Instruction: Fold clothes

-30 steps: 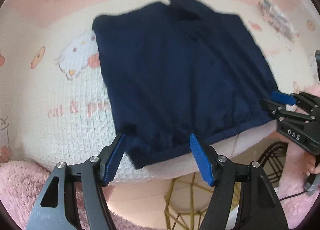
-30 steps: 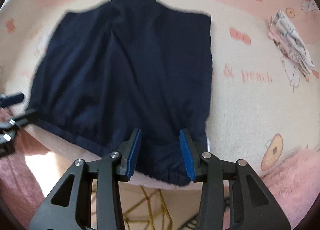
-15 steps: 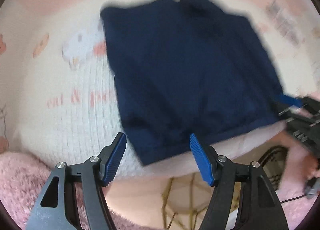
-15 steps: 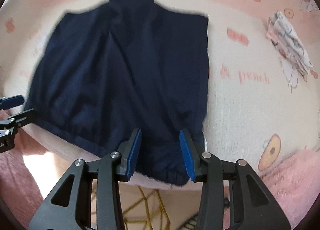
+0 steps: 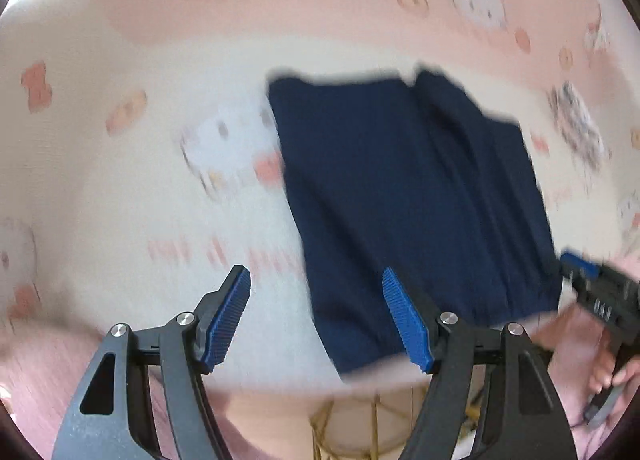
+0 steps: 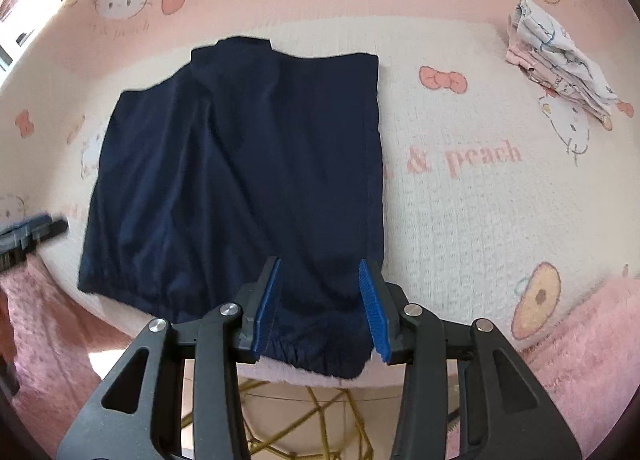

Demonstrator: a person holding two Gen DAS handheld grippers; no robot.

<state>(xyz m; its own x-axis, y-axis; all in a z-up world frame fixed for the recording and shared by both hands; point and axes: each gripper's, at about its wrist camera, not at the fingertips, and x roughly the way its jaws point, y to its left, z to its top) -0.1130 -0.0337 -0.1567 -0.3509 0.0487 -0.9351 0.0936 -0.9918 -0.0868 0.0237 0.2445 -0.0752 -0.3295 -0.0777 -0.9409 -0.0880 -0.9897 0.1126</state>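
1. Your left gripper [image 5: 316,316]: jaws wide apart, nothing between them. It hangs over the near edge of the blanket [image 5: 120,199], with the garment's near left corner just inside the right finger [image 5: 404,320]. This view is blurred. In the right wrist view the same gripper [image 6: 30,232] shows at the far left edge, beside the garment's left side; you cannot tell there whether it touches.

2. Your right gripper [image 6: 320,304]: jaws parted at a middling width, not closed on anything. The garment's gathered hem lies between and under the blue pads [image 6: 370,304], at the near right corner. In the left wrist view this gripper [image 5: 592,284] sits at the far right, at the garment's right hem corner, with your hand [image 5: 612,372] on its grip.

3. Garment [image 6: 240,179]: navy, laid flat on the blanket, hem toward you at the blanket's near edge, far edge stepped, with a narrower part standing out at the top. Soft creases run lengthwise down the middle. The right side edge is straight.

4. Blanket: cream waffle weave with a pink border, printed with cat faces, bows, peaches and the words "& peach".

5. Pink fleece [image 6: 580,340]: under the blanket, showing at the near left and right.

6. Gold wire frame [image 6: 304,420]: below the near edge, between the gripper arms.

7. Folded pile [image 6: 556,59]: pale printed cloths, far right on the blanket, well apart from the garment.
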